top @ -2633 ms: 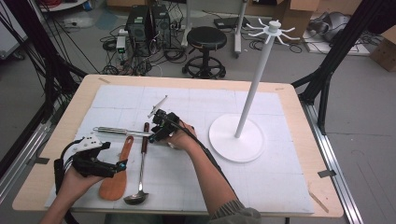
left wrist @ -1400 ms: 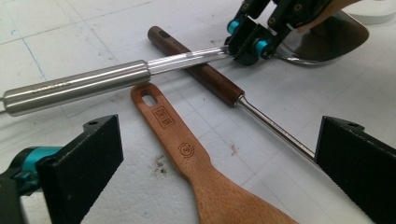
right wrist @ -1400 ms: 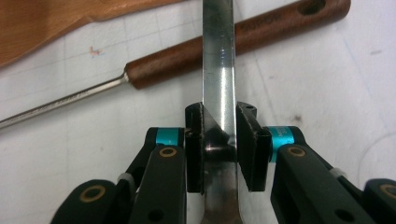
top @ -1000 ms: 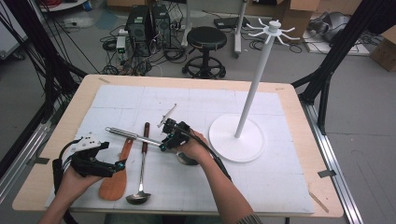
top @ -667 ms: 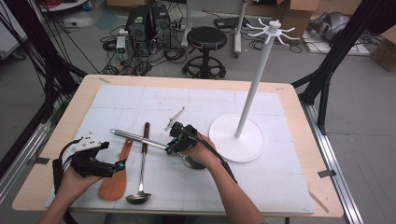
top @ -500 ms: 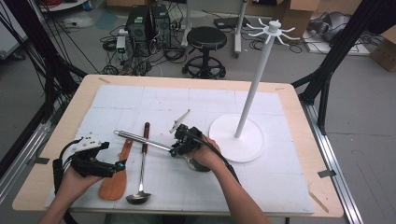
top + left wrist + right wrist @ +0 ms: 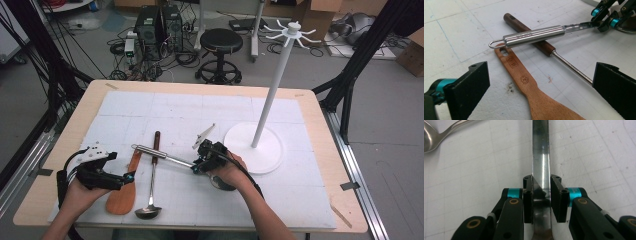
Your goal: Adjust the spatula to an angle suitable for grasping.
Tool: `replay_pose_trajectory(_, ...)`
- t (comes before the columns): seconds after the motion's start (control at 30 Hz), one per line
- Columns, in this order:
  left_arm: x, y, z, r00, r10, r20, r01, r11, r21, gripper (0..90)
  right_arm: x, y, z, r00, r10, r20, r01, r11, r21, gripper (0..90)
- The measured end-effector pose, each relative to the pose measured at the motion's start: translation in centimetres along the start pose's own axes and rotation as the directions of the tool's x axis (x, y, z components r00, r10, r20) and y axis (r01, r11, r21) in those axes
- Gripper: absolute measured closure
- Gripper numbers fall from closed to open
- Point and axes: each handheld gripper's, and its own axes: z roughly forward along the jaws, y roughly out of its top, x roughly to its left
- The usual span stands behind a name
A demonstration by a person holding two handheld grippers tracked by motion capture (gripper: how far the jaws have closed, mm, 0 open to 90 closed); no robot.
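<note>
My right gripper [image 7: 196, 166] is shut on the flat shank of a steel-handled utensil [image 7: 156, 153], whose round handle with a hanging loop points left. In the right gripper view the jaws [image 7: 541, 200] pinch the shiny shank [image 7: 540, 157] from both sides. The utensil's head is hidden under the right hand. My left gripper [image 7: 129, 177] is open at the front left, its jaws [image 7: 541, 90] spread wide over a wooden spatula [image 7: 524, 80]. The steel handle [image 7: 534, 36] crosses over the dark wooden handle of a ladle [image 7: 544, 47].
The ladle [image 7: 152, 175] lies lengthwise on the white mat, bowl toward the front edge, beside the wooden spatula [image 7: 122, 192]. A white hook stand [image 7: 272, 90] rises from a round base [image 7: 260, 150] just right of the right hand.
My right gripper has carried the steel-handled utensil to the right, toward the stand's base. The left gripper, spatula and ladle have stayed put.
</note>
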Motion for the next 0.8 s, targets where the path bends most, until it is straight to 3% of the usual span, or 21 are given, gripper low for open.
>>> replay_pose_trajectory(0.23,0.0,0.0,0.0,1.0000,-0.002,-0.001,0.002,1.0000,-0.001,1.8,-0.1,-0.2,0.0,0.9996,0.025,-0.007,-0.026,1.000,-0.011,73.1)
replay_pose_trajectory(0.37,-0.1,0.0,0.1,1.0000,0.002,0.000,-0.002,1.0000,0.006,1.8,-0.1,0.0,0.3,0.9999,0.013,-0.002,-0.013,1.000,-0.012,68.3)
replay_pose_trajectory(0.6,-0.1,0.0,0.1,1.0000,0.001,0.000,-0.001,1.0000,0.005,1.8,-0.2,1.3,1.2,1.0000,0.005,0.005,-0.005,1.000,-0.011,62.6)
replay_pose_trajectory(0.8,0.0,0.0,0.1,1.0000,0.000,0.001,0.000,1.0000,0.004,1.8,-0.4,2.6,2.1,1.0000,0.001,0.006,-0.001,1.000,-0.004,63.0)
